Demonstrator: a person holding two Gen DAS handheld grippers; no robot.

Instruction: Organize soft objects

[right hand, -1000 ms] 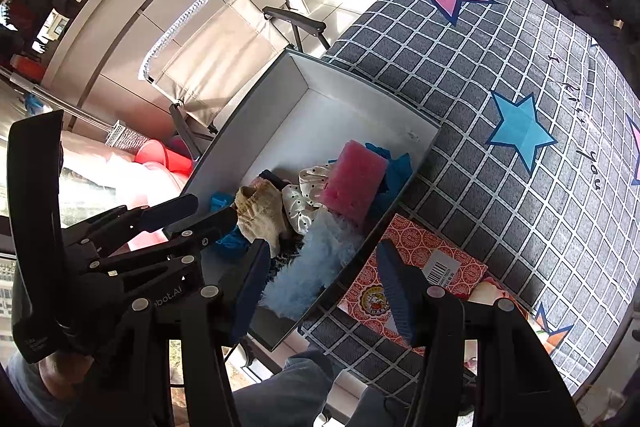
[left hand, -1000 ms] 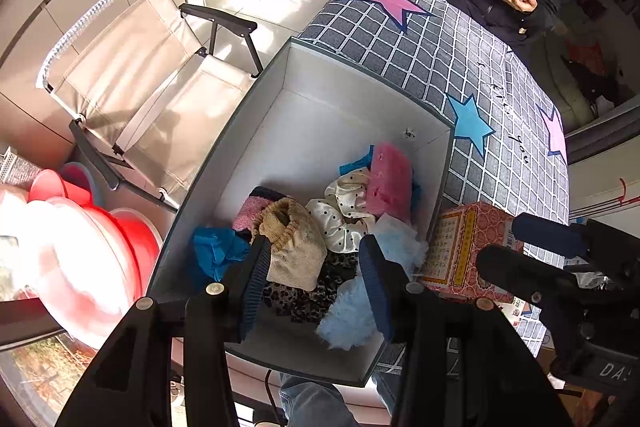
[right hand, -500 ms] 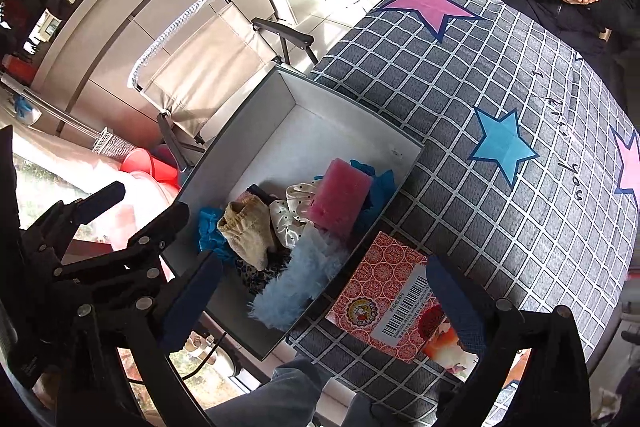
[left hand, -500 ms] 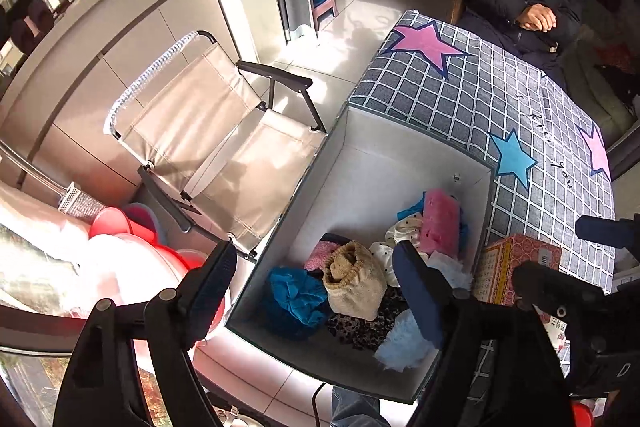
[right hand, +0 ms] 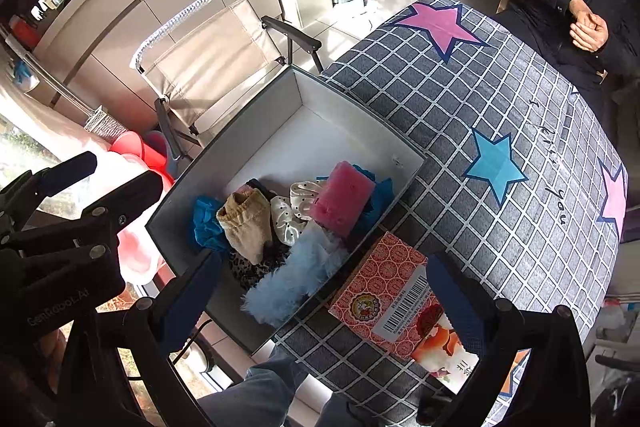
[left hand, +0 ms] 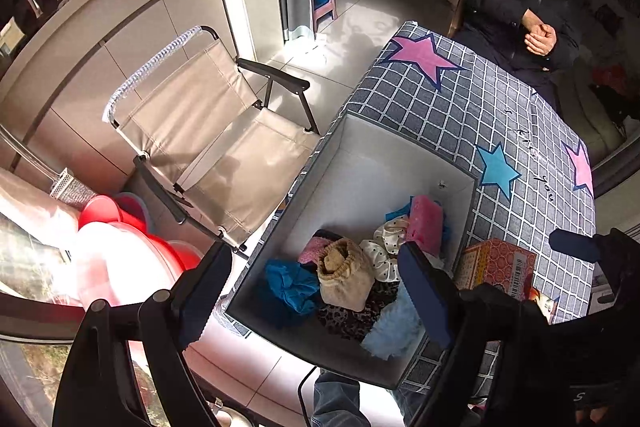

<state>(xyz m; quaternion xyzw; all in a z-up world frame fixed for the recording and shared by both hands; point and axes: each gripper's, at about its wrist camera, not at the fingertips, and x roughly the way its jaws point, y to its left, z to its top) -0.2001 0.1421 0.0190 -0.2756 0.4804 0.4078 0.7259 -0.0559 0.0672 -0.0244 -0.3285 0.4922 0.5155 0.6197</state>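
Soft items are sitting piled in the grey box [left hand: 400,151], below and ahead of both grippers: tan knit piece [left hand: 346,277], teal cloth [left hand: 290,285], pink sponge [right hand: 342,201], dotted scrunchie [right hand: 290,217], blue fluffy piece [right hand: 294,273]. Left gripper [left hand: 316,293] is hanging above the box with jaws spread wide, holding nothing. Right gripper [right hand: 320,301] is likewise gaping wide and empty, above the box's near corner. Red carton [right hand: 394,305] is lying on the checked tablecloth [right hand: 520,107], touching the box's right wall. Folding chair [left hand: 208,131] is standing left of the box.
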